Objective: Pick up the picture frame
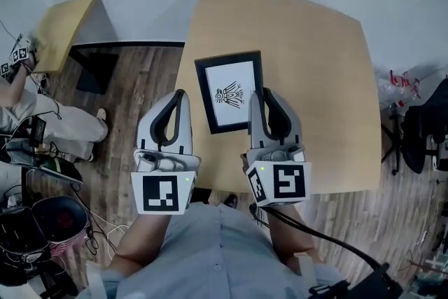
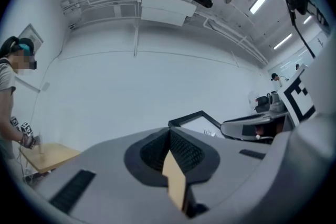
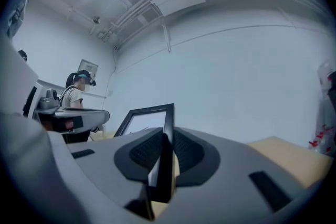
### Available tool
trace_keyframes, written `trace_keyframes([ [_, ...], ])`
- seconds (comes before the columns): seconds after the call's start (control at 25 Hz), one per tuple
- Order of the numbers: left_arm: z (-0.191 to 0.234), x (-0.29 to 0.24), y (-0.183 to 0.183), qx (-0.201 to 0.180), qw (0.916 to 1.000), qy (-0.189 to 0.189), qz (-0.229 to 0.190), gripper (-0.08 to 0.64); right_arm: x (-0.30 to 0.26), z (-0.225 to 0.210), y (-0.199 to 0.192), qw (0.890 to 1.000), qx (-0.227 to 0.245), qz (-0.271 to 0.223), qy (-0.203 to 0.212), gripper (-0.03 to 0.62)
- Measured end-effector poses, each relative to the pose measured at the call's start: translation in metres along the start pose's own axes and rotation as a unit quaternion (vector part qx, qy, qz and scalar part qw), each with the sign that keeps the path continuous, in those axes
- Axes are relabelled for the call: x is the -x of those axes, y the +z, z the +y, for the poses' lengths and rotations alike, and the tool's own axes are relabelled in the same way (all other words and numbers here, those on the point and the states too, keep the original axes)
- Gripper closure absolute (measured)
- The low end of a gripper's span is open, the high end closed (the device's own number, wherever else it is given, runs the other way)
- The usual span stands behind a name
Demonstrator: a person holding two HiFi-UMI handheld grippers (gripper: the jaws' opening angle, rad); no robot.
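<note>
The picture frame (image 1: 229, 91) is black, with a white print of a dark insect-like figure. It hangs over the wooden table (image 1: 315, 45), tilted slightly. My right gripper (image 1: 260, 97) is shut on the frame's right edge. In the right gripper view the black edge (image 3: 167, 123) stands upright between the jaws, with my right gripper (image 3: 167, 140) clamped on it. My left gripper (image 1: 180, 96) hovers just left of the frame, apart from it, jaws together and holding nothing. In the left gripper view my left gripper (image 2: 169, 135) is shut, and the frame's corner (image 2: 191, 119) shows beyond it.
A second small wooden table (image 1: 64, 28) stands at far left by a seated person (image 1: 49, 124). Cables and a dark bin (image 1: 52, 220) lie on the floor at lower left. A black chair (image 1: 425, 128) and a plastic bag (image 1: 397, 84) stand right of the table.
</note>
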State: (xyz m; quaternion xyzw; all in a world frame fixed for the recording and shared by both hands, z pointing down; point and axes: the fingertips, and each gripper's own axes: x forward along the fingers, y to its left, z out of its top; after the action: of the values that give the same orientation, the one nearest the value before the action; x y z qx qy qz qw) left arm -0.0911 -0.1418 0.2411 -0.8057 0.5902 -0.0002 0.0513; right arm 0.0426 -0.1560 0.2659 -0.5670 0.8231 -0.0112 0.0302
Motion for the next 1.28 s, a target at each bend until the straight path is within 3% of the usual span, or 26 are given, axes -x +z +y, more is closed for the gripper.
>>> trace_keyframes([
  [0.52, -0.014, 0.004, 0.033, -0.016, 0.9985, -0.010, -0.052, 0.558, 0.015, 0.010, 0.030, 0.999, 0.028, -0.043, 0.010, 0.535],
  [1.28, -0.018, 0.002, 0.033, -0.013, 0.9983, -0.010, -0.056, 0.558, 0.018, 0.004, 0.031, 0.999, 0.026, -0.048, 0.006, 0.535],
])
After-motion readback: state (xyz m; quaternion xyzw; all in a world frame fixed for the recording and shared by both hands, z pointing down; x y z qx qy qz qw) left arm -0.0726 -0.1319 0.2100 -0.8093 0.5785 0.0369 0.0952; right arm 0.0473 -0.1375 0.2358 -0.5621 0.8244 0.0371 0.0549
